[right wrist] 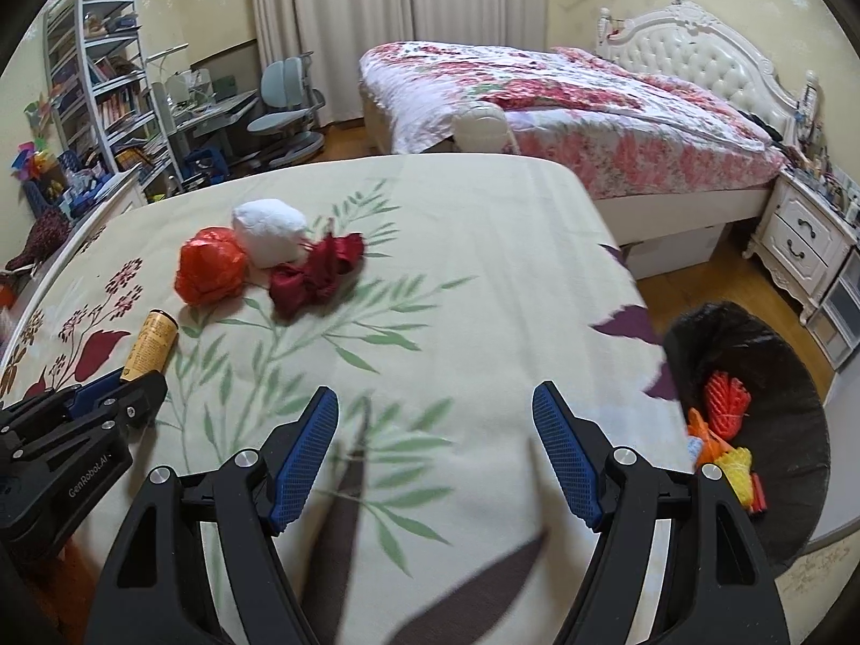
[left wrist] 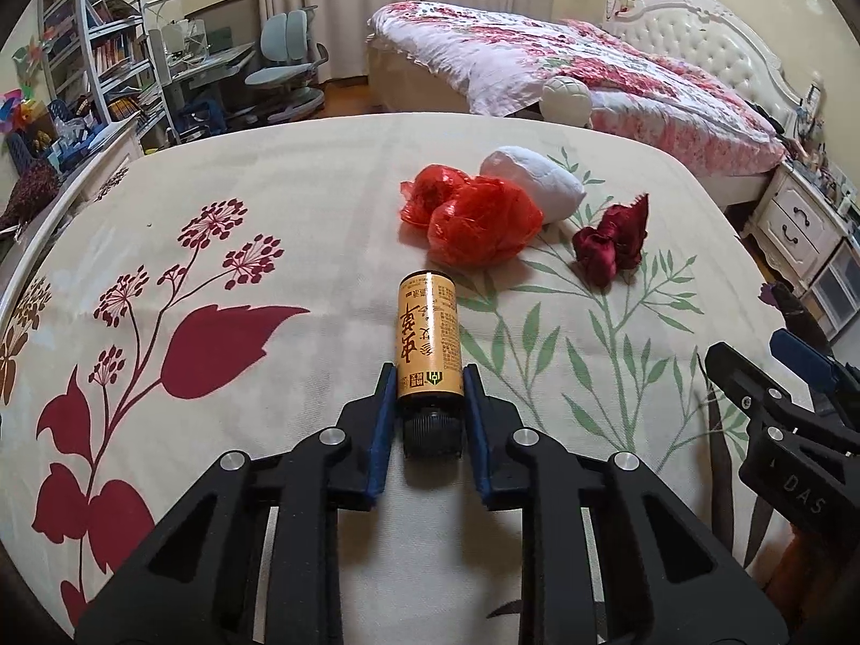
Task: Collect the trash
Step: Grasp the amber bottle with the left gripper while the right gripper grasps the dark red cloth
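Observation:
A small amber bottle [left wrist: 427,333] with a black cap lies on the flowered tablecloth [left wrist: 242,204], cap end toward me. My left gripper [left wrist: 428,376] is shut on it, its blue pads pressed against both sides near the cap. The right wrist view shows the same bottle [right wrist: 150,346] and left gripper [right wrist: 123,392] at the left. Behind it lie a crumpled red plastic bag [left wrist: 473,220], a white paper wad [left wrist: 537,183] and a dark red scrap [left wrist: 613,239]. My right gripper [right wrist: 435,403] hangs open over bare cloth, nothing between its fingers.
A bin lined with a black bag [right wrist: 752,355] stands on the floor off the table's right edge and holds orange and yellow netting [right wrist: 725,403]. Beyond the table are a bed [right wrist: 564,107], a nightstand [right wrist: 806,242], a desk chair and bookshelves.

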